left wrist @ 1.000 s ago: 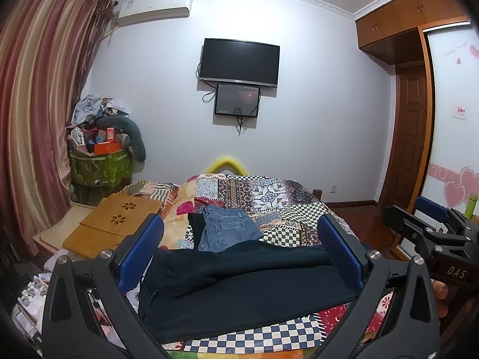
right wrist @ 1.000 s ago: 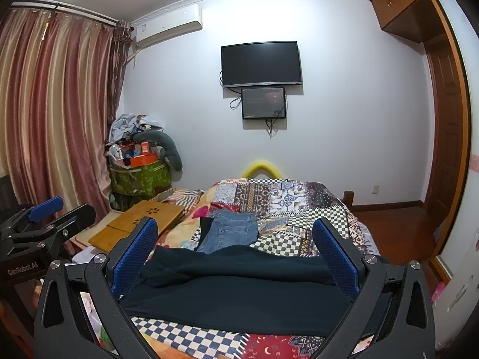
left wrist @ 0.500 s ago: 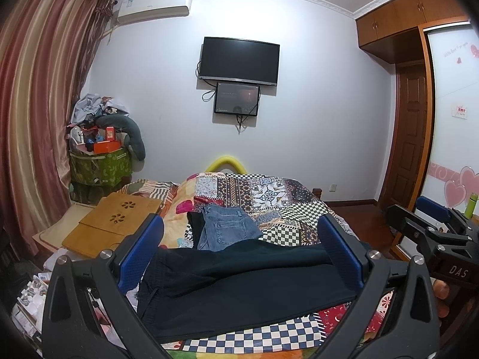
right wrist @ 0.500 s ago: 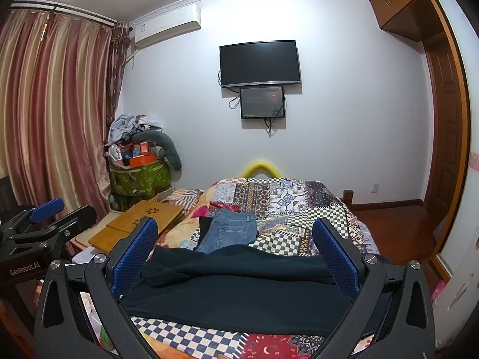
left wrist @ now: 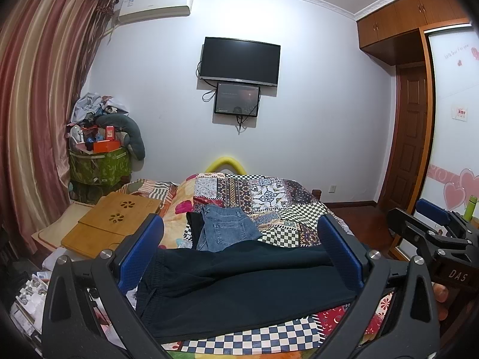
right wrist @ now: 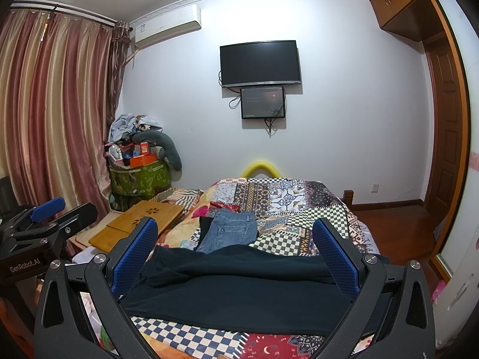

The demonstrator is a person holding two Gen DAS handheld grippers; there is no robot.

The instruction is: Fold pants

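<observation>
Nothing had really moved since the earlier shots, both tools just hung over the near end of the bed. Left tool (left wrist: 239, 254) had its blue pads spread wide apart, gripping nothing. Right tool (right wrist: 236, 254) was the same, fingers wide and empty. Right below them the dark pants (left wrist: 239, 287) lay crosswise on the patchwork bed (left wrist: 269, 188), waistband toward the left. Just past them sat folded jeans (left wrist: 227, 230). Off to the left was a wooden board (left wrist: 113, 221), and a TV (left wrist: 241, 59) hung on the far wall.
</observation>
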